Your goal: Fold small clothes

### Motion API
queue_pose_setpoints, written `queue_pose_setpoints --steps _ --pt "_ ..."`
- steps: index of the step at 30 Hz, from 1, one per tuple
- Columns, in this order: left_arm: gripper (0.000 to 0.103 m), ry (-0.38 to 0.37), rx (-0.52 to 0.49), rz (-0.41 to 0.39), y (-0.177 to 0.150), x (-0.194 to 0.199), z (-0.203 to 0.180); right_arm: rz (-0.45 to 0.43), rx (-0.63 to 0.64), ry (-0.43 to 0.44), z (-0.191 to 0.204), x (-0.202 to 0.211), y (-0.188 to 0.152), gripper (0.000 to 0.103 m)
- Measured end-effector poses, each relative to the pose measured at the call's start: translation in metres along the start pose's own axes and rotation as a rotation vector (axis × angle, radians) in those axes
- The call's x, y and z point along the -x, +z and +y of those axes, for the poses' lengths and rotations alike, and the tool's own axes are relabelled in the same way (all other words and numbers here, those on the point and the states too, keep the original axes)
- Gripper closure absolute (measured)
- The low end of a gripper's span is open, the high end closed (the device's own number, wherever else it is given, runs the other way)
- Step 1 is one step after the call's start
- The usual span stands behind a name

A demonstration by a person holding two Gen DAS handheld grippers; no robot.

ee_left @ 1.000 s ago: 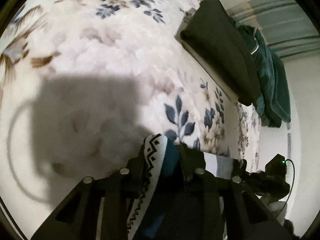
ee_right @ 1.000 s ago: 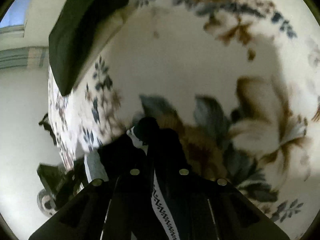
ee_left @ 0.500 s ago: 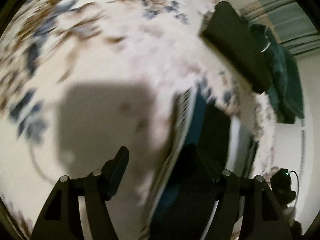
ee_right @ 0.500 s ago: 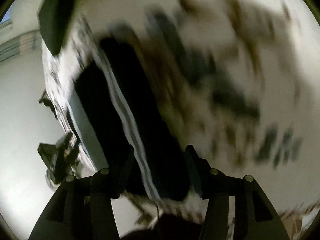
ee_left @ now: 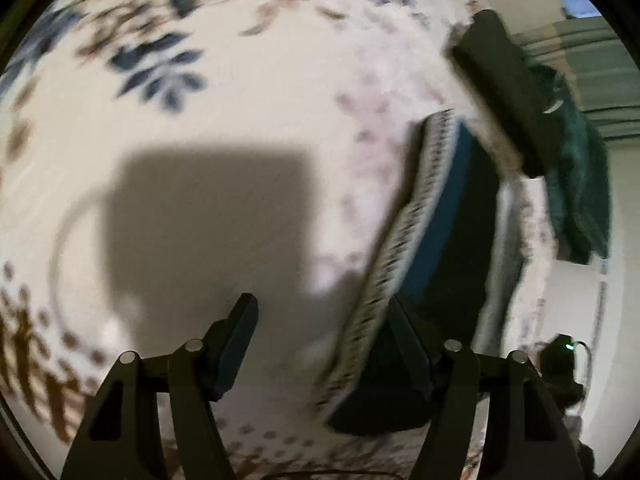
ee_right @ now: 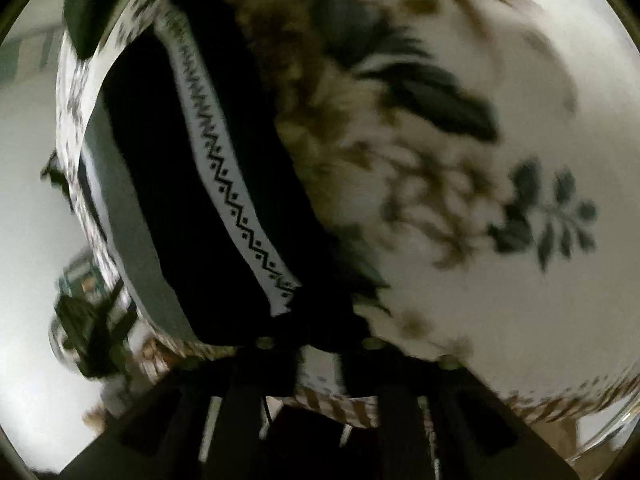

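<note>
Right gripper (ee_right: 320, 364) fingertips are lost in dark blur against the folded garment (ee_right: 208, 184).

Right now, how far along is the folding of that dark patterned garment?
Done: the garment lies folded into a long narrow strip on the floral bedspread. In hand: nothing; the left tool is open beside it, and the right tool's jaws have just been closing, blurred. Left: perhaps stacking it with the folded pile.
</note>
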State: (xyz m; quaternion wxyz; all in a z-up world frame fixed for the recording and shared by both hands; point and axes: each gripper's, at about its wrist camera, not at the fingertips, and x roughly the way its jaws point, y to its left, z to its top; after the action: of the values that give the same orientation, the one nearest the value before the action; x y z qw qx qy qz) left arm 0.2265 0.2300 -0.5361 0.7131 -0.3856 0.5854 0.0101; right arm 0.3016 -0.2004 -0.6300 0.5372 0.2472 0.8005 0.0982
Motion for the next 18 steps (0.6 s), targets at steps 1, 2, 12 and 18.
queue_pose_setpoints --steps 1,2,12,18 --pt "0.038 -0.037 -0.009 -0.002 0.005 -0.001 -0.004 -0.012 0.018 0.024 0.002 0.004 0.003 0.043" --pt "0.038 -0.074 -0.02 -0.001 0.009 -0.003 -0.008 -0.037 0.025 0.049 -0.001 0.008 0.004 0.033" --pt "0.028 -0.376 -0.071 0.154 0.042 -0.084 -0.045 0.01 0.132 0.438 0.007 -0.06 0.058 0.027" --pt "0.029 -0.376 -0.126 0.134 0.044 -0.091 -0.066 0.028 0.134 0.56 0.029 -0.083 0.054 0.03"
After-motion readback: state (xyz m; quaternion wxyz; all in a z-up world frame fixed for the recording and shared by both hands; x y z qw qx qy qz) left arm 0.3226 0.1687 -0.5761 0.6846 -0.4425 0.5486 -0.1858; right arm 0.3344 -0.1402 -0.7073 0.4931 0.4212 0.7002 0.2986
